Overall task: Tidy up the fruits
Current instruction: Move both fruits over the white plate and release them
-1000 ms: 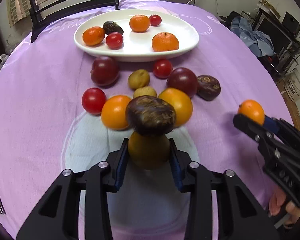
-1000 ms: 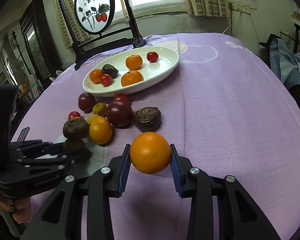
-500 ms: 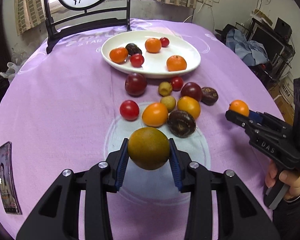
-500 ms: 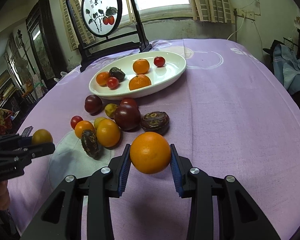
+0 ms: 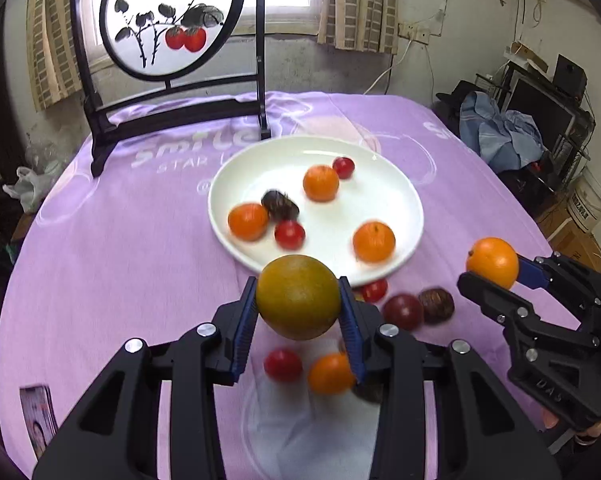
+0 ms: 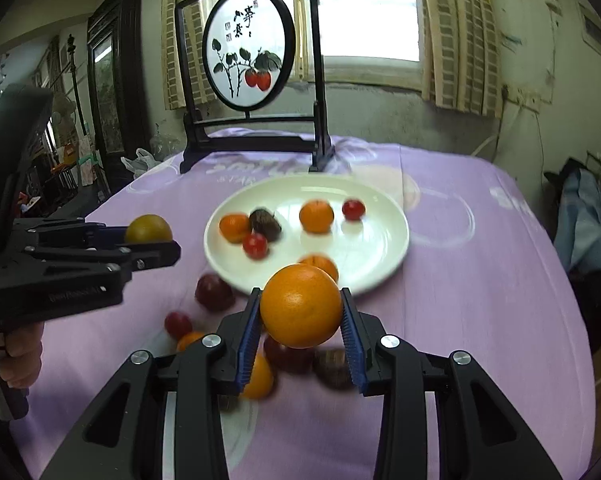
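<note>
Gripping a greenish-brown fruit (image 5: 298, 297) between its blue pads, the left tool (image 5: 299, 320) hangs above the purple-clothed table (image 5: 112, 248), just short of the white plate (image 5: 404, 196). The right tool (image 6: 300, 330) is clamped on an orange (image 6: 301, 306), held off the cloth near the plate's front rim. Six fruits lie on the plate; others sit loose on the table below both tools.

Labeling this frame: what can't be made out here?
- Left wrist view: loose fruit behind the left gripper and its greenish fruit; count unclear.
- Right wrist view: fruit under the right gripper and its orange, hidden and blurred.
- Dark fruit on the plate: blurred, kind unclear.
</note>
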### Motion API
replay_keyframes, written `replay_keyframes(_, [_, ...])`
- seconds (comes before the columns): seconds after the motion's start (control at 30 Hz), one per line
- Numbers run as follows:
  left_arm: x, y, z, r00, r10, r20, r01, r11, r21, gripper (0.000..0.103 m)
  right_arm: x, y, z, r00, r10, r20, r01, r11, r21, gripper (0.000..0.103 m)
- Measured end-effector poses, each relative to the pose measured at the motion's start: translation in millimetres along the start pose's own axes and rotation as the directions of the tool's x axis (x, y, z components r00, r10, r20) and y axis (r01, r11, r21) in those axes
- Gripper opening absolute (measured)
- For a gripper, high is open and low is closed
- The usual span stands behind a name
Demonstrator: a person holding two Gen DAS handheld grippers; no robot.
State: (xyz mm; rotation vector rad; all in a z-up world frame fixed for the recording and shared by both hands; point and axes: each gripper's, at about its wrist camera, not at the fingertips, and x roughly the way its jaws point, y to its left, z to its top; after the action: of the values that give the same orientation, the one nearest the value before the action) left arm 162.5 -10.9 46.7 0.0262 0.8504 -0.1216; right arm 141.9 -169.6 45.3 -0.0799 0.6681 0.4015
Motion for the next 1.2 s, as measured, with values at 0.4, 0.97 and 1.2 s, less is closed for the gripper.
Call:
replay_keyframes(0.4, [102.0, 21.2, 42.5, 0.995, 0.029, -0.096, -0.037, 0.996, -0.081, 0.038, 110.2, -32.7, 40.4, 0.993, -0.044, -0.109, 0.053, 0.995, 0.084, 0.038])
replay_keyframes(0.97, [86.8, 26.9, 59.3, 0.998, 0.061, -0.008, -0.061, 0.993, -0.100, 0.082, 90.0, -52.3, 30.4, 0.996, -0.033, -0.077, 0.045, 0.986, 0.159, 0.067])
replay_keyframes(1.2, [54.2, 23.3, 25.4, 1.000, 0.023, -0.018, -0.025, 0.993, -0.114, 0.083, 51.3, -47.6, -1.0, 0.996, -0.051, -0.069, 0.059, 0.991, 0.121, 0.071])
